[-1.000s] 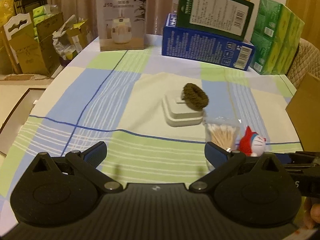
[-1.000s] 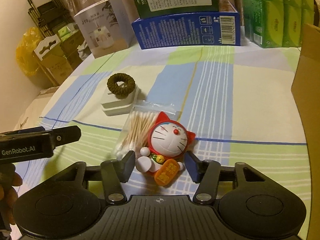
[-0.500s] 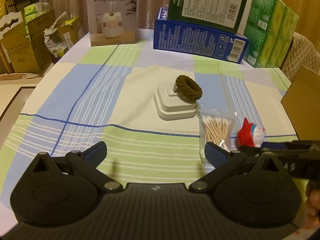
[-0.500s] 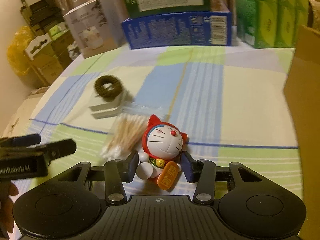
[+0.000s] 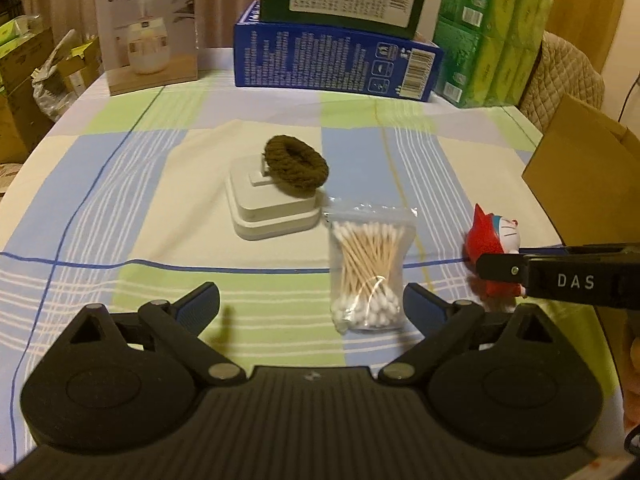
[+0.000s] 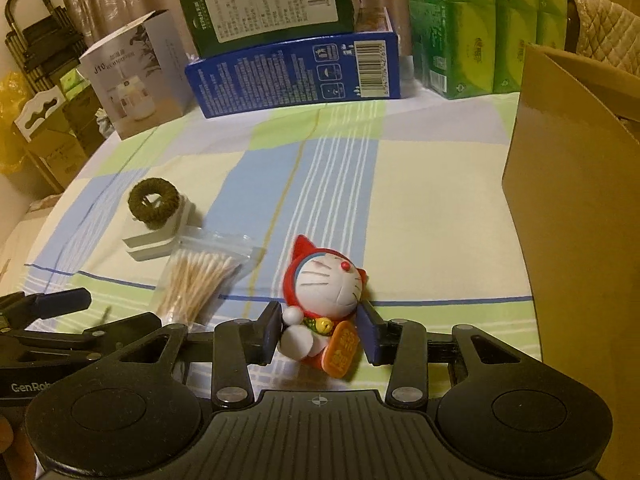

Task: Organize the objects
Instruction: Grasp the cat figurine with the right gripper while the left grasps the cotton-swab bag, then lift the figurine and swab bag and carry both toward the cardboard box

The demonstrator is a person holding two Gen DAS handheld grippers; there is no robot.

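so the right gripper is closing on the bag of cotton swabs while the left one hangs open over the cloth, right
Not quite: the right gripper is around the red Doraemon figurine, not the bag of cotton swabs, which lies beside it. The right wrist view shows this. The left gripper does hang open.

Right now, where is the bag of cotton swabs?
In the left wrist view the bag of cotton swabs lies right of centre, between the white block and the cat figurine.

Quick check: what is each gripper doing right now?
Left gripper: open, holding nothing.
Right gripper: shut on the cat figurine.
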